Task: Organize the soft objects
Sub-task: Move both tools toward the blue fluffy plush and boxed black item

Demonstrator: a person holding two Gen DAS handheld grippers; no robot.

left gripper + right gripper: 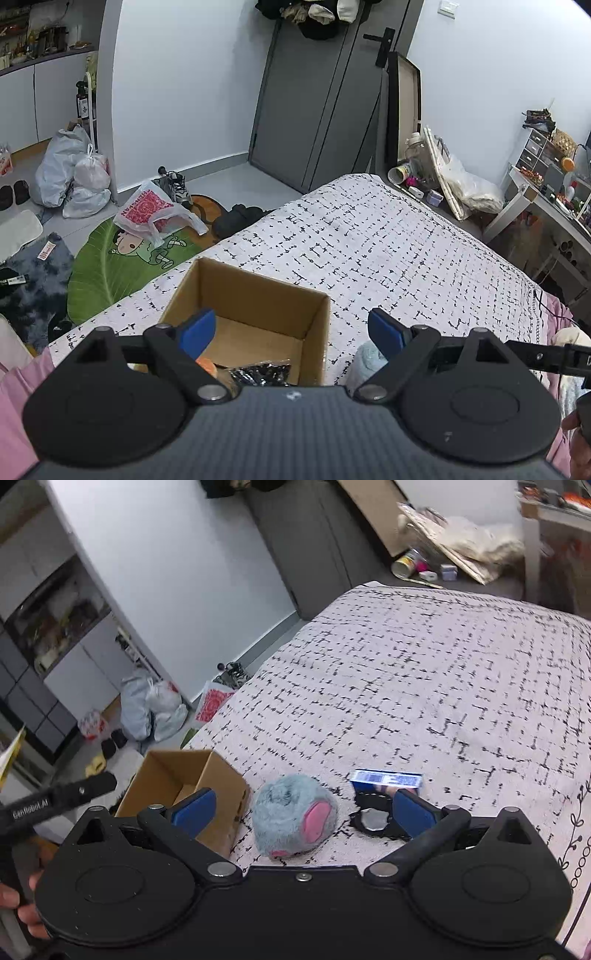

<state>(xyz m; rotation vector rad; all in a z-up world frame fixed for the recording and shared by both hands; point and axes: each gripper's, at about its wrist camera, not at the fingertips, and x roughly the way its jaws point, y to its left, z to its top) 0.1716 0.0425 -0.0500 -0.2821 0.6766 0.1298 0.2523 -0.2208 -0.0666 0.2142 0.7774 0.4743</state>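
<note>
**Both grippers spread over the bed, plush beside the box**

Left view, left to right. Floor beside the bed: white bags (74, 177), a green leaf-shaped rug (122, 269) with a red-and-white plastic bag (155, 214) on it. The cardboard box (314, 317) sits open on the bed (388, 240), near its left edge. Inside, at the near end, I see an orange item (207, 365) and a crinkly black packet (260, 373); most of the box floor is bare. My left gripper (291, 328) hangs above the box's near right corner, jaws spread, nothing between the blue pads (199, 330). Just right of the box, partly hidden by my right-hand pad, a pale blue fuzzy edge of the plush (365, 356) shows on the bedcover.

Right view, left to right. My other gripper's black arm crosses the lower left corner, with my hand (22, 904) on it. The box (221, 786) is seen from its right side. The plush (291, 814), grey-blue with pink patches, lies on the bedcover just beside the box wall; I cannot tell whether they touch. My right gripper (304, 806) is spread at its widest, with the plush in the gap but neither pad pressing on it. Right of the plush: a black item with a silver disc (373, 819), partly behind my pad, and a small blue-and-white carton (388, 778) just behind it.
</note>
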